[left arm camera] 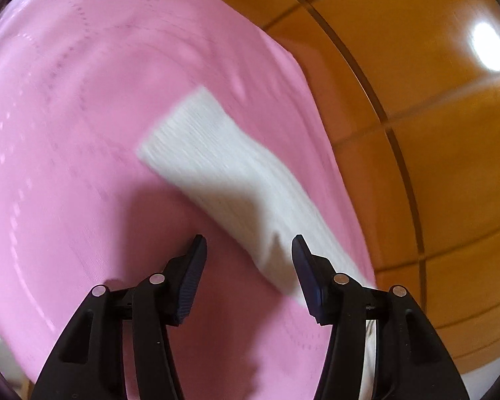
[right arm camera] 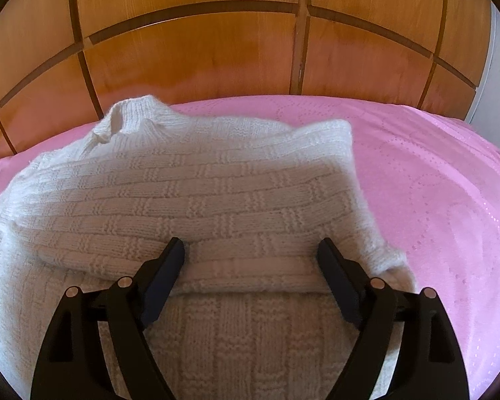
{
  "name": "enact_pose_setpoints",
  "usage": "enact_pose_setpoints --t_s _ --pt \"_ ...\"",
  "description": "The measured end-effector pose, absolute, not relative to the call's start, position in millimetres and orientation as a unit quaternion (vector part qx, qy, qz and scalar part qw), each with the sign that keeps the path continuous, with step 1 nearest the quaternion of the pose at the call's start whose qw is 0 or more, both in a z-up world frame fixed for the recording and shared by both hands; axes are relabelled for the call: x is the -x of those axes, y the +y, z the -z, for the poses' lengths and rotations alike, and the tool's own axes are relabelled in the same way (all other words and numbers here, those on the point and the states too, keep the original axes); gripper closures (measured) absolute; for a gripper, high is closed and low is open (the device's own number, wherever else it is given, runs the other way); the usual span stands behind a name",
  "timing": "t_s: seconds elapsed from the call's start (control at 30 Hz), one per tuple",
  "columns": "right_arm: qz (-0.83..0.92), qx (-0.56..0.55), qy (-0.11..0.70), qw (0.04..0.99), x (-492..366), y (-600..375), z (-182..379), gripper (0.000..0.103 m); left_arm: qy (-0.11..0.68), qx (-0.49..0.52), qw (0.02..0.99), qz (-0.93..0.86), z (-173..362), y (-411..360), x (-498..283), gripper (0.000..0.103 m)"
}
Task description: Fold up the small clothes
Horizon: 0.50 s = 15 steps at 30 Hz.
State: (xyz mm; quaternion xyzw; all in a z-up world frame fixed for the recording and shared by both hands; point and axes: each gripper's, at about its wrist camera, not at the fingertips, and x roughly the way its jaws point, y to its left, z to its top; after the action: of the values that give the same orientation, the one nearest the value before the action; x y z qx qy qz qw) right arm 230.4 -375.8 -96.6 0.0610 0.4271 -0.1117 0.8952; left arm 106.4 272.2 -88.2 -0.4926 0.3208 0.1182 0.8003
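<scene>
On the pink bedspread [right arm camera: 416, 183]: white sweater [right arm camera: 190, 193], one side folded over.
Your left gripper [left arm camera: 248, 250]: half open above its sleeve [left arm camera: 216, 166], gripping nothing.
Your right gripper [right arm camera: 251, 250]: spread wide over the sweater's fold, empty.

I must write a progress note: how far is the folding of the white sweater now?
Done: one side of the white sweater lies folded over its body. In hand: nothing; the right gripper and left gripper are open. Left: the sleeve on the pink cover stays unfolded.

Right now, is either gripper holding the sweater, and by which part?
Nothing is held. The left gripper stands open above a sleeve; the right gripper is open over the white sweater's fold.
</scene>
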Motion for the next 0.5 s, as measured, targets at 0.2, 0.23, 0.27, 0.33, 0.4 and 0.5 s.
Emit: enact_pose_setpoints --t_s 0.2,0.23,0.27,0.33,0.4,0.5 --pt "0.119 -0.052 0.428 0.894 -230 -373 97 0.019 0.319 0.504 0.792 -0.128 93 297 -122 0.061" --pt "0.120 -0.051 0.428 0.894 -230 -373 97 0.019 0.324 0.501 0.792 -0.131 94 300 -125 0.073" --pt "0.121 -0.050 0.428 0.894 -230 -373 97 0.019 0.330 0.497 0.792 -0.131 93 300 -129 0.082" --pt "0.123 -0.046 0.429 0.894 -230 -373 98 0.018 0.340 0.482 0.798 -0.126 88 293 -138 0.095" --pt "0.123 -0.045 0.429 0.894 -230 -372 98 0.018 0.333 0.448 0.822 -0.115 70 279 -144 0.096" --pt "0.124 -0.045 0.428 0.894 -229 -372 98 0.018 0.325 0.422 0.843 -0.078 50 245 -152 0.096"
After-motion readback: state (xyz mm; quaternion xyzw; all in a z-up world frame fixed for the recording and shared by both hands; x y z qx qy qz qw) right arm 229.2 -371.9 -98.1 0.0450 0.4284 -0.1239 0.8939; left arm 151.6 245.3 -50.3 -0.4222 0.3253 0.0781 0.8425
